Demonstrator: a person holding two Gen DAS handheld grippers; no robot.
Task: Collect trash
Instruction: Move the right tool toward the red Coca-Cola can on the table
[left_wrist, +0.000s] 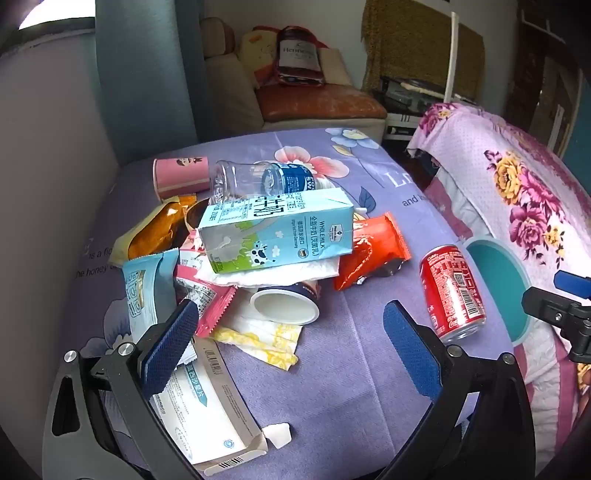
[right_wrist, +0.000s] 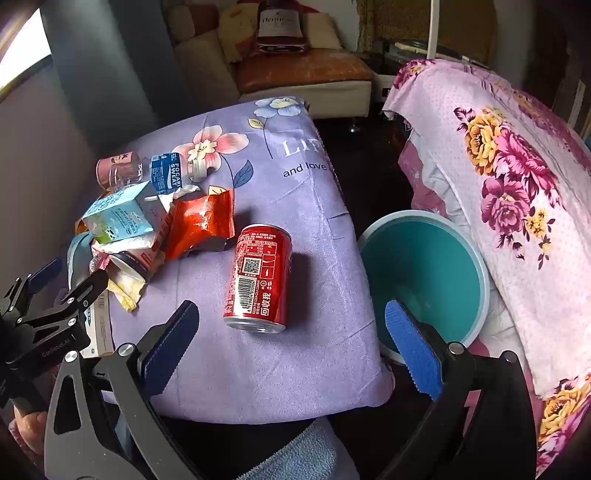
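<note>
Left half of the bench (right_wrist: 295, 206): trash heap, milk carton (left_wrist: 277, 236) on top. Right edge: cola can (right_wrist: 258, 277) lying alone, nearest the teal bin (right_wrist: 424, 266) standing just off that edge, likely placed for drop-offs. Left gripper (left_wrist: 291, 343) and right gripper (right_wrist: 291, 343) both spread wide, holding and touching nothing.

Paper cup (left_wrist: 284, 304) half under milk carton (left_wrist: 277, 232); white box (left_wrist: 210, 406) partly behind left claw (left_wrist: 291, 350)
</note>
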